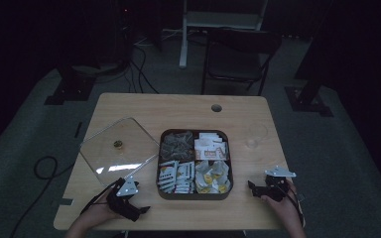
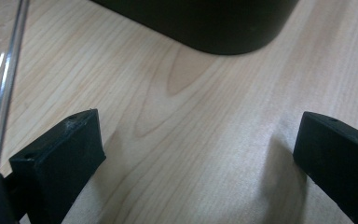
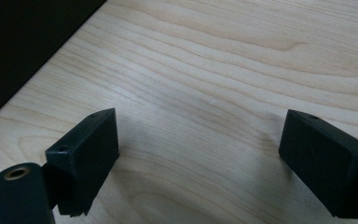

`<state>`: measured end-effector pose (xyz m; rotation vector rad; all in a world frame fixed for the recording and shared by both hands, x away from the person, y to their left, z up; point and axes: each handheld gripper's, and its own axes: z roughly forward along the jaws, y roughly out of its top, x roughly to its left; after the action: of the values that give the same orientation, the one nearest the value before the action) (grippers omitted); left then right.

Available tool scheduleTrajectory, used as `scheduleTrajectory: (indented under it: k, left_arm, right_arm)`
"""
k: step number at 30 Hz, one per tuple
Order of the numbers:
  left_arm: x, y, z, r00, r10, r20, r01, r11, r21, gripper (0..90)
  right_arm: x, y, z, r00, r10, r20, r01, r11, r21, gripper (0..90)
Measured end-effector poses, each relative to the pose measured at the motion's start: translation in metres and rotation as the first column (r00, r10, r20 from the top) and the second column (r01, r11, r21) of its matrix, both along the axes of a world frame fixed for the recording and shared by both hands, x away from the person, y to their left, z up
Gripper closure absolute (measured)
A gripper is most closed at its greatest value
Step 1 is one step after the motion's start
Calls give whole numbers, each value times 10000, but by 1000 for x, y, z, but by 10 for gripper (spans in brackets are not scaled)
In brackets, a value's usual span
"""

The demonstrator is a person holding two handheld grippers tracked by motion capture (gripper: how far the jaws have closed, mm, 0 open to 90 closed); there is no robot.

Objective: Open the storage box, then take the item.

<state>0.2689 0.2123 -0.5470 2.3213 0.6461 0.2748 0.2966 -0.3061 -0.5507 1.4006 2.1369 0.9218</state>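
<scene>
bare table [image 1: 258, 168] right of tray [image 1: 195, 194], lid [image 1: 119, 148] crowding left

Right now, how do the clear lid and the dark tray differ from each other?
The clear lid is see-through with a small knob in its middle; the dark tray is opaque with four compartments full of packets. The lid lies left of the tray, nearer the left gripper. Both are squarish and rest on the wooden table.

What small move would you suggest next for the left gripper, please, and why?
Probably ease the left gripper toward the clear lid and close on its near edge. The lid lies flat on the table left of the open box of sachets, its edge beside the left gripper's fingers, which stand wide apart over bare wood. The right gripper is open too, empty.
</scene>
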Motion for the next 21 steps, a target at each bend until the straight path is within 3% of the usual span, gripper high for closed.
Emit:
scheduleTrajectory:
  k: [3,4,7,13,21]
  left_arm:
    - [0,0,0,9999,162,-2,-162,9999,1,20]
    - [0,1,0,9979,651,4,-651,9979,-3,20]
    - [0,1,0,9979,643,4,-643,9979,-9,20]
    - [1,1,0,9981,616,5,-616,9981,-17,19]
    - [1,2,0,9984,559,8,-559,9984,-7,18]
  right_arm:
    - [0,0,0,10000,-3,-2,3,10000,2,114]
    - [0,0,0,10000,-44,-1,44,10000,25,115]
    - [0,1,2,9999,-112,-67,115,9992,390,155]
    - [-2,4,7,10000,-80,57,78,9989,457,155]
    - [-1,13,28,9991,326,270,-344,9970,699,124]
